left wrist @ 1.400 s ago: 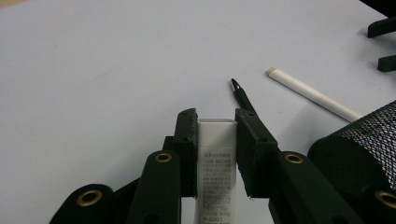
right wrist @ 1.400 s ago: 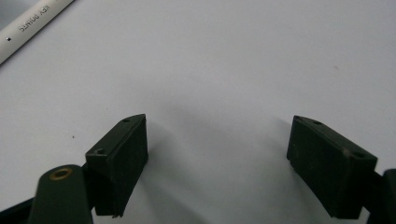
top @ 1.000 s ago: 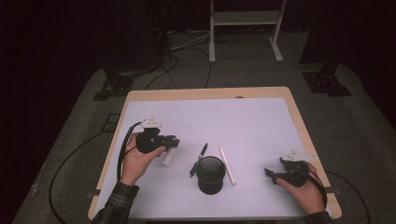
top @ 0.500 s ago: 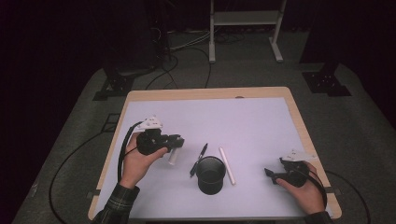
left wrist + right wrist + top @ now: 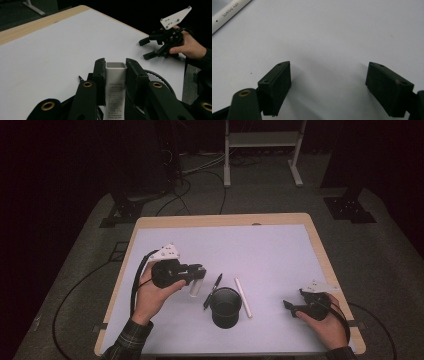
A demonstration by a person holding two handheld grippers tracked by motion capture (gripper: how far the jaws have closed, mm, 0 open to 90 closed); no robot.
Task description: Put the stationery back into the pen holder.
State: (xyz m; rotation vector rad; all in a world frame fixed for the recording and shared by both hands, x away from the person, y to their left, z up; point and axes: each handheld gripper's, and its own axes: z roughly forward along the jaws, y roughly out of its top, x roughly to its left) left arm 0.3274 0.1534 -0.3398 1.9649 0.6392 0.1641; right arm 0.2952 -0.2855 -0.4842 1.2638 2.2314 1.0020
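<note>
My left gripper (image 5: pixel 199 271) is shut on a white square-ended tube (image 5: pixel 195 289) with printed text, held off the table just left of the black mesh cup (image 5: pixel 225 307). In the left gripper view the tube (image 5: pixel 115 85) is squeezed between both pads of the gripper (image 5: pixel 115 65), with the cup's rim (image 5: pixel 158 77) behind the right jaw. A black pen (image 5: pixel 212 291) lies against the cup's left side and a white marker (image 5: pixel 244 297) lies at its right. My right gripper (image 5: pixel 289 306) rests open on the table at the right, its jaws (image 5: pixel 328 75) wide apart with nothing between them.
The white table top (image 5: pixel 260 250) has a wooden border. The white marker's end (image 5: pixel 229 12) lies at the top left of the right gripper view. Across the table, the left gripper view takes in the right gripper (image 5: pixel 149 47), held in a hand. Cables and stand legs are on the dark floor beyond.
My left gripper has risen and moved right toward the cup, carrying the white tube. The right gripper has stayed where it was.
</note>
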